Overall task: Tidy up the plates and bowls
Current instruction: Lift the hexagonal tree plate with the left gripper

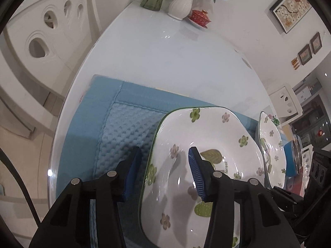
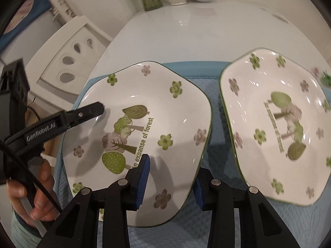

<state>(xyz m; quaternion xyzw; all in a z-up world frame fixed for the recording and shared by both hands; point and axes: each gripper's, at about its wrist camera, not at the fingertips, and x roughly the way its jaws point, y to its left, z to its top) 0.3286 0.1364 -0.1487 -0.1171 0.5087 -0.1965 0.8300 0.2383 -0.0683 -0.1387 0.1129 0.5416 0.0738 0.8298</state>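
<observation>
**On the blue mat, both tongs sit at one plate**

On the blue mat [image 1: 124,124] lies a flowered plate [image 2: 165,103], and you have tongs on two sides of it.

Past the mat, the white table [image 1: 155,51] is open and shiny all the way to the back. Two vases [image 1: 180,6] and a red lidded cup [image 1: 200,16] stand there. The round table edge curves close by the mat's left side, with a white chair [image 1: 41,41] just beyond. A second plate [image 2: 269,124] lies near the first one on its right, with a strip of mat showing between them.

The first plate says "An expanse of forest". The words on the second plate are too blurry to read. Your left tongs say "GenRobot.AI" on the side.

Your left tongs [image 1: 164,153] are partly open. One finger is outside the plate's left rim and the other is over the inside, so the rim sits in the gap without being squeezed. Your right tongs [image 2: 172,165] are partly open too. One finger is over the plate, and the other is past its near right rim, partly hidden behind it. Your hand [image 2: 26,186] holds the left tongs' handle.
</observation>
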